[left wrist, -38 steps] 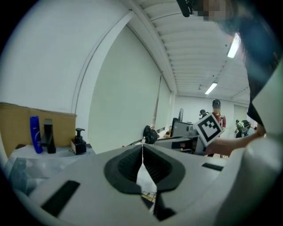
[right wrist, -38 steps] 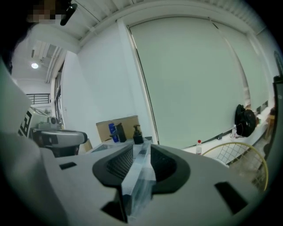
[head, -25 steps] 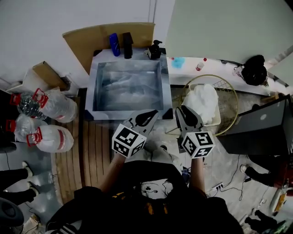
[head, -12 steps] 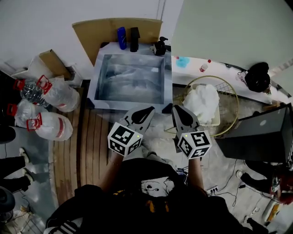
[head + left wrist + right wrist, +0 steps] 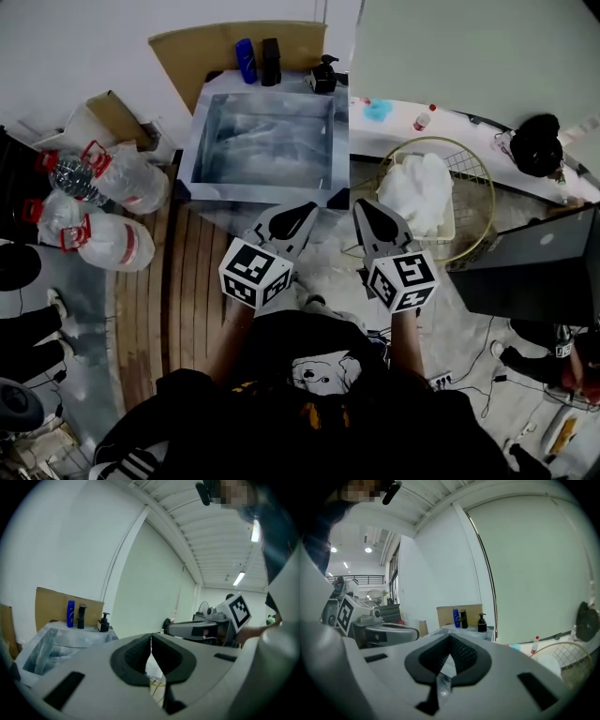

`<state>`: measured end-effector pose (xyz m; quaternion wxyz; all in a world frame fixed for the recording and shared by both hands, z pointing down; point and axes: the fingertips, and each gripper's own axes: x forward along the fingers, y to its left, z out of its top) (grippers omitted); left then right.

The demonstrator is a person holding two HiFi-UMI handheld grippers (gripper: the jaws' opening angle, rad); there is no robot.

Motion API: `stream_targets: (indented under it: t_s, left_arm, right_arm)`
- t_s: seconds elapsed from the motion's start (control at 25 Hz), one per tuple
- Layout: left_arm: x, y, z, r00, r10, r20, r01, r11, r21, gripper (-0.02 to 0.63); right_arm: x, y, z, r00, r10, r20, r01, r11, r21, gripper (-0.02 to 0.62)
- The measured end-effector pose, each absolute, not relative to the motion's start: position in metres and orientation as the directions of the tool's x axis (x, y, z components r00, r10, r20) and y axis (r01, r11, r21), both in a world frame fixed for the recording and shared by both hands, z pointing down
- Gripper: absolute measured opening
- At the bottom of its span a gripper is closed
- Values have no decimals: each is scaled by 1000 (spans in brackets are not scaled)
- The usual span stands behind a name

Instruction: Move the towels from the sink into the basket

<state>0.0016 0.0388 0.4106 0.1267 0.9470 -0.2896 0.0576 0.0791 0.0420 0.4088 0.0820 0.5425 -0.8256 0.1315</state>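
White towels [image 5: 417,192] lie heaped in the round wire basket [image 5: 473,183] to the right of the steel sink [image 5: 202,141]. The sink's basin shows only bare metal. My left gripper [image 5: 307,208] [image 5: 151,639] hovers just in front of the sink's near rim, shut with nothing in it. My right gripper [image 5: 359,208] [image 5: 450,641] hovers beside it, at the basket's near left. Its jaws have just been closing and now stand shut, with nothing between them. Each gripper shows in the other's view.
Large water bottles [image 5: 127,187] [image 5: 98,248] lie on the floor at left. A blue bottle [image 5: 246,61], a black bottle [image 5: 271,61] and a pump dispenser [image 5: 324,75] stand behind the sink before cardboard [image 5: 202,52]. A dark laptop [image 5: 525,262] sits at right, a black bag [image 5: 536,145] beyond it.
Both grippers have shifted a little together in front of the sink and basket. The right gripper's jaws look narrower than a second ago.
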Motion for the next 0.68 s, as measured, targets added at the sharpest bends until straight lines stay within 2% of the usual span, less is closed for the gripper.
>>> stream_targets:
  t_s: [0.36, 0.68]
  left_arm:
    - [0, 51, 418, 820, -534, 205, -570, -795, 207, 8]
    - [5, 44, 425, 815, -540, 211, -578, -787, 214, 8]
  right_arm:
    - [91, 50, 415, -389, -872, 296, -921, 371, -116, 6]
    - [129, 52, 421, -331, -889, 316, -944, 316, -98, 6]
